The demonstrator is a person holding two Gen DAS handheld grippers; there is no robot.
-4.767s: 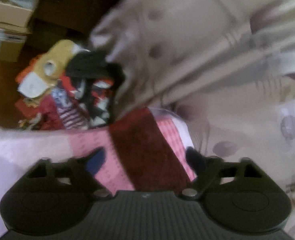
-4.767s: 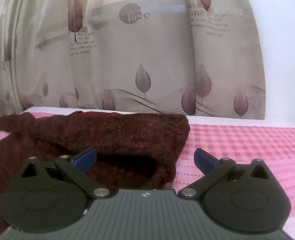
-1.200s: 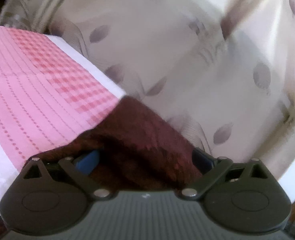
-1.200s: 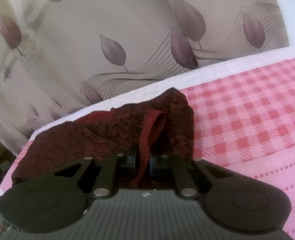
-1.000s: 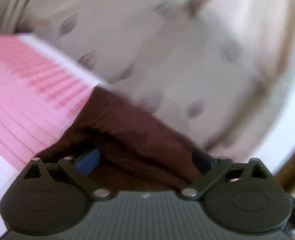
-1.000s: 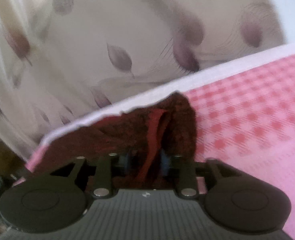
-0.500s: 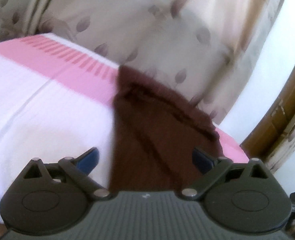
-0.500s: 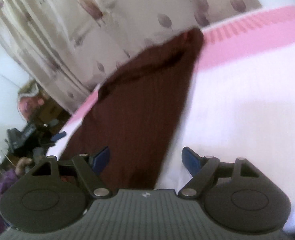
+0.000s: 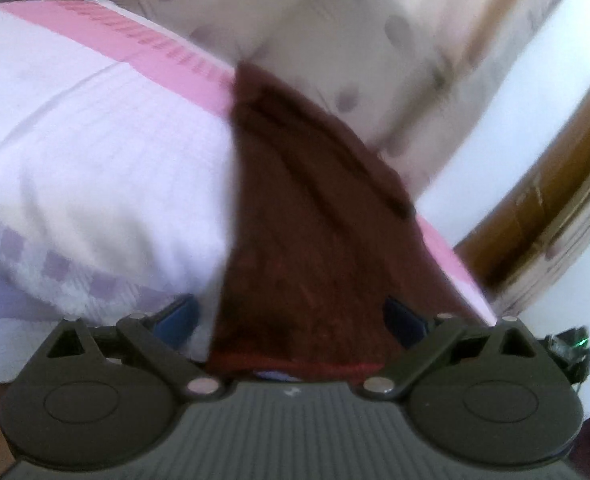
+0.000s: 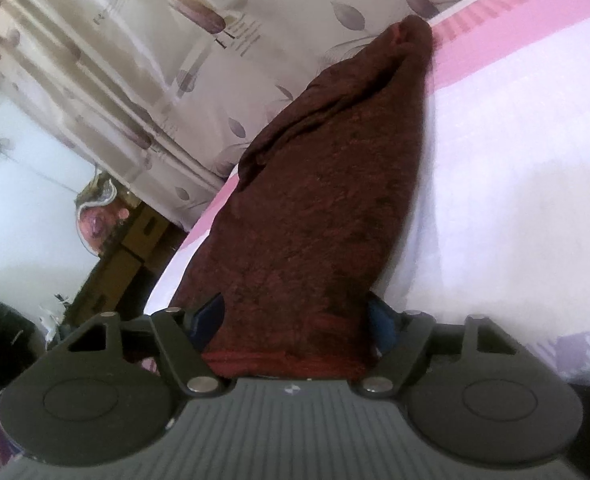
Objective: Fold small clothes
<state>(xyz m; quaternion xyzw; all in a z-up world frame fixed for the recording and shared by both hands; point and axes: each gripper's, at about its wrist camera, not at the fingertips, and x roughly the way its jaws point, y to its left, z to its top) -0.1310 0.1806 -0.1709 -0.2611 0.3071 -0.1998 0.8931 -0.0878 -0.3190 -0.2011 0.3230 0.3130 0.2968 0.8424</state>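
A dark red knitted garment (image 9: 307,240) lies stretched along the edge of a bed (image 9: 95,152) covered with a pink and white sheet, its far end reaching the pink band near a leaf-patterned curtain (image 9: 375,40). In the left wrist view the left gripper (image 9: 291,316) has its jaws spread wide, the blue pads (image 9: 177,314) standing on either side of the near end of the garment without pressing on it. In the right wrist view the same garment (image 10: 327,200) runs away from the camera, narrowing toward the curtain (image 10: 155,60). The right gripper (image 10: 295,320) has its jaws fairly wide and closing, with the red hem of the garment lying between them; the pads sit close to the cloth on both sides, and no clear squeeze shows.
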